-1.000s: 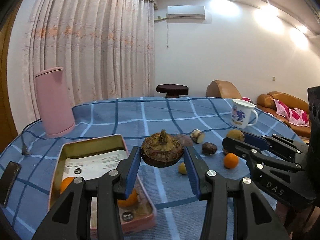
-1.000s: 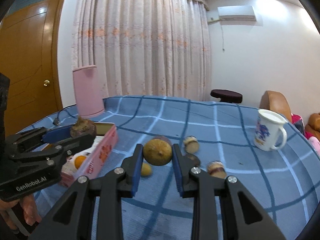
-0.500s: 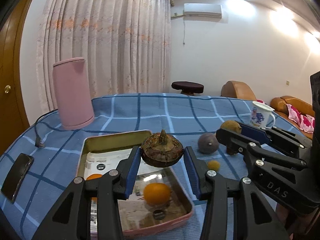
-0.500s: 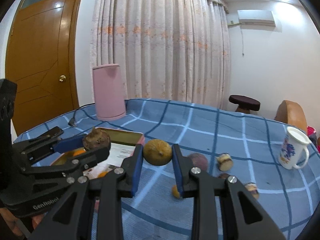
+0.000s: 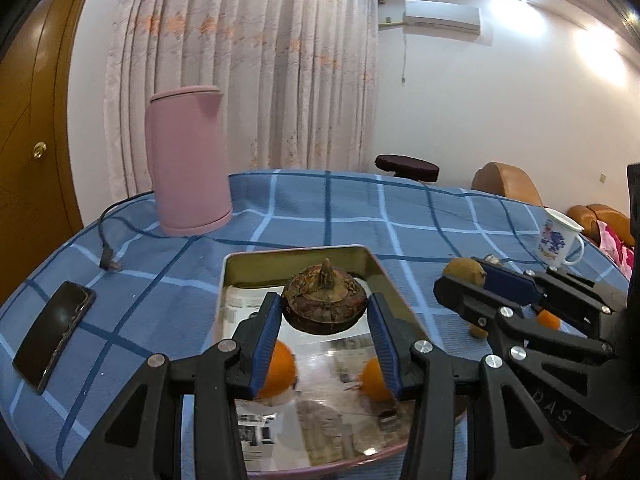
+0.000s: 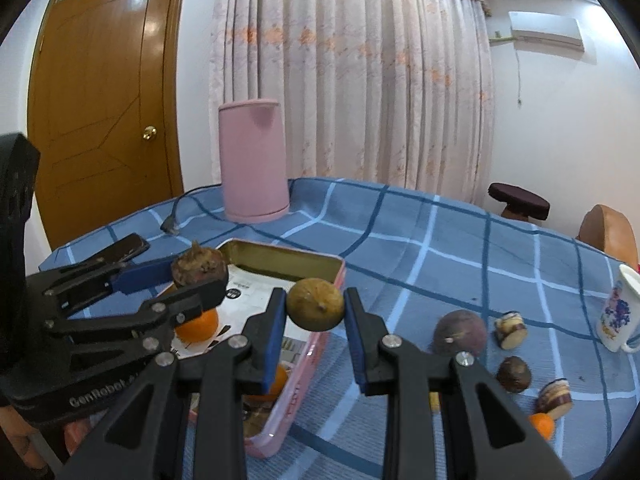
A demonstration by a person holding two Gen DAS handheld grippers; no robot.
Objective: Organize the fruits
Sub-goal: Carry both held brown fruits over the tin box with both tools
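My left gripper [image 5: 324,314] is shut on a dark brown mangosteen [image 5: 325,304] and holds it above the pink metal tray [image 5: 240,258]. Two oranges [image 5: 280,368] lie in the tray on printed paper. My right gripper [image 6: 316,310] is shut on a yellow-brown round fruit [image 6: 316,304], held over the tray's right edge [image 6: 316,354]. The left gripper with the mangosteen [image 6: 199,268] also shows in the right wrist view. The right gripper and its fruit [image 5: 464,272] show at the right of the left wrist view.
A pink kettle [image 5: 186,164] with a cord stands at the back left. A black phone [image 5: 56,326] lies at the left. A purple fruit [image 6: 460,332], several cut fruit pieces [image 6: 510,328], a small orange [image 6: 542,426] and a white mug [image 6: 618,312] lie to the right.
Both grippers have moved left toward the tray with their fruits. The left gripper now holds the mangosteen over the tray's middle; the right gripper has reached the tray's right edge.
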